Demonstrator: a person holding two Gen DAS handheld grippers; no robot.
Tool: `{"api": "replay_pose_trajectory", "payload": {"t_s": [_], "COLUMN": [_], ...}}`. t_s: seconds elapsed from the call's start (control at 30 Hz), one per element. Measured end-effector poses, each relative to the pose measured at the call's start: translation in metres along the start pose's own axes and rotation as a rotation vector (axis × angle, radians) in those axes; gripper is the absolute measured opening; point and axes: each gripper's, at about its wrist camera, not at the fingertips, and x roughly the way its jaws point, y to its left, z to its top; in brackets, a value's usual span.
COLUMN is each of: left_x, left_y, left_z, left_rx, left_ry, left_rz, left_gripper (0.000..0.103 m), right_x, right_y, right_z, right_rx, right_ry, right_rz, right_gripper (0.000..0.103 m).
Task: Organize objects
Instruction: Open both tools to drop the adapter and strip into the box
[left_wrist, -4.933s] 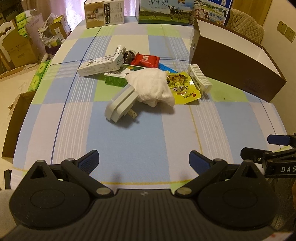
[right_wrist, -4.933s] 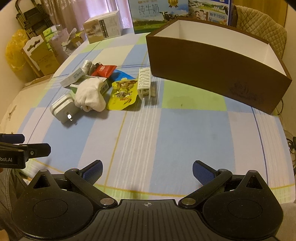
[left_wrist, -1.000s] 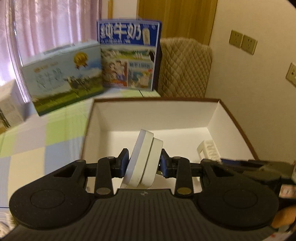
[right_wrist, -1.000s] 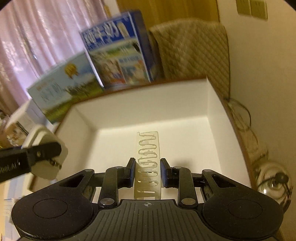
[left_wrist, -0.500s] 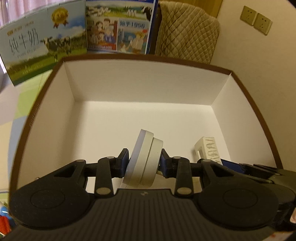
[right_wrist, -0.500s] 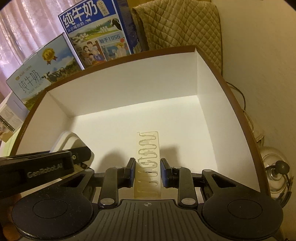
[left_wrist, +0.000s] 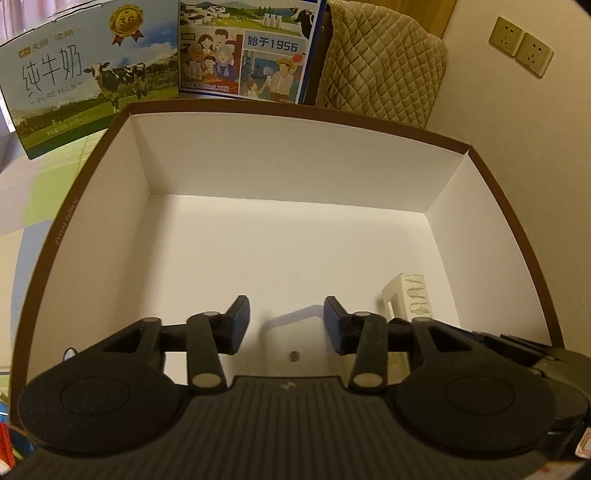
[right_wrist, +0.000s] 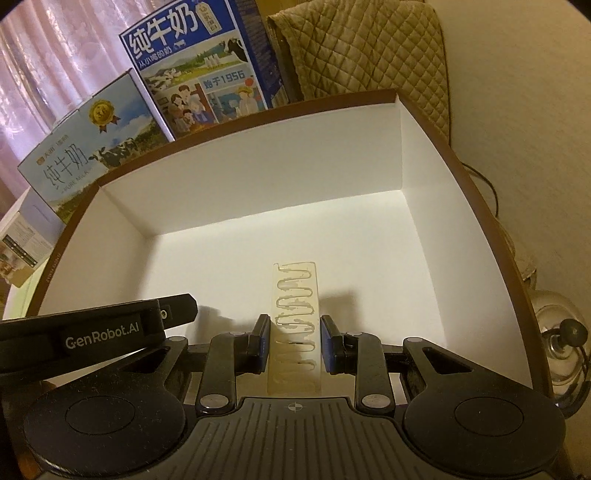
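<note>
A brown box with a white inside (left_wrist: 295, 110) fills both views. My left gripper (left_wrist: 286, 308) hangs open just above the box floor. A white plug adapter (left_wrist: 295, 334) lies on the floor beneath it, a metal prong showing. My right gripper (right_wrist: 294, 322) is shut on a cream ribbed plastic piece (right_wrist: 293, 288), held upright low inside the box (right_wrist: 258, 184). In the left wrist view that ribbed piece (left_wrist: 410, 295) stands near the right wall. The left gripper's arm (right_wrist: 110, 332) crosses the right wrist view at lower left.
Two milk cartons (left_wrist: 92, 81) (right_wrist: 199, 74) stand right behind the box. A quilted chair back (left_wrist: 380, 62) is behind them, with wall sockets (left_wrist: 521, 44) to the right. A glass object (right_wrist: 561, 332) and a cable sit outside the box's right wall.
My left gripper has opened and let go of the plug adapter, which now lies on the box floor. The right gripper has stayed shut on the ribbed piece and moved slightly lower.
</note>
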Motion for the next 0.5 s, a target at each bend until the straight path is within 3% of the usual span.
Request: {"api": "replay_pose_trajectory", "payload": {"t_s": [0.13,0.23,0.33,0.5], "left_x": [-0.006,-0.010,-0.015,-0.025], "left_y": [0.003,0.006,0.010,0.012], "left_z": [0.002,0.002,0.002,-0.001], "left_rx": [0.007,0.007,0.005,0.009], "left_ry": [-0.010,-0.015,-0.022,-0.031], "left_rz": [0.017,0.027,0.035,0.043], "left_gripper": [0.048,0.053,0.059,0.065], "right_x": [-0.001,-0.004,-0.010,-0.020], "right_y": [0.002,0.002,-0.001,0.002], "right_z": [0.001,0.002,0.003,0.004], "right_rx": [-0.001,-0.005,0.003,-0.014], "right_ry": [-0.003,-0.029,-0.054,-0.068], "right_rz": [0.015,-0.008,-0.009,-0.002], "right_gripper": [0.028,0.045,0.053,0.056]}}
